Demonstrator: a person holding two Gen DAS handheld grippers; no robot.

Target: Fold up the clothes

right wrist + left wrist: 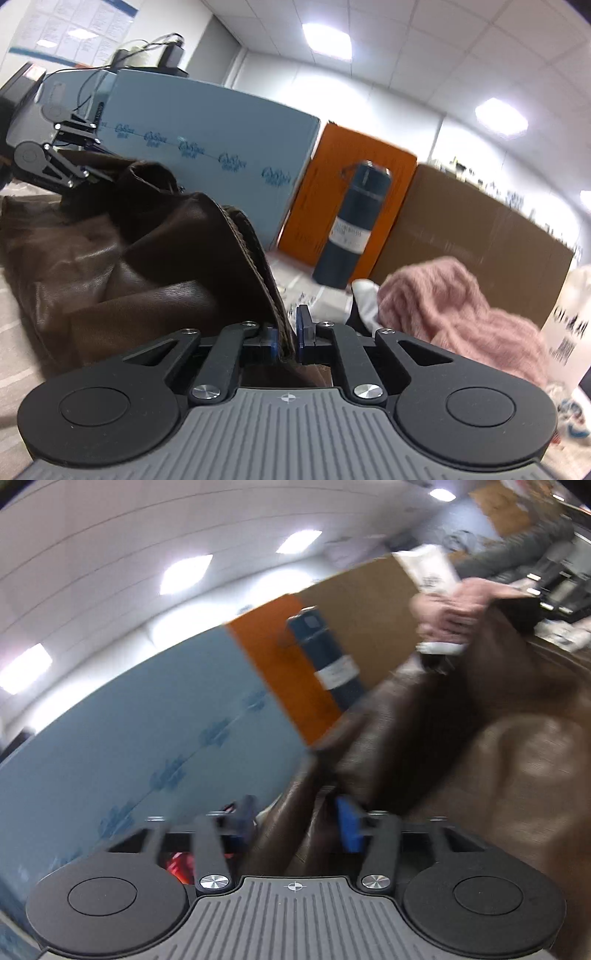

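A dark brown leather-like garment [122, 258] lies crumpled on the table; in the left wrist view it [443, 720] stretches from my fingers toward the right. My left gripper [299, 819] is shut on a fold of it. My right gripper [286, 336] is shut on its ribbed hem [255, 258]. The left gripper also shows in the right wrist view [62, 162] at the far left, on the garment's other end. The person's hand [447, 609] holding the right gripper shows in the left wrist view.
A pink fuzzy garment [454, 306] lies to the right. A dark blue bottle [351, 229] stands behind, before an orange panel [325, 199], a light blue box [207, 125] and a cardboard box [472, 236]. A white container [569, 332] stands at the far right.
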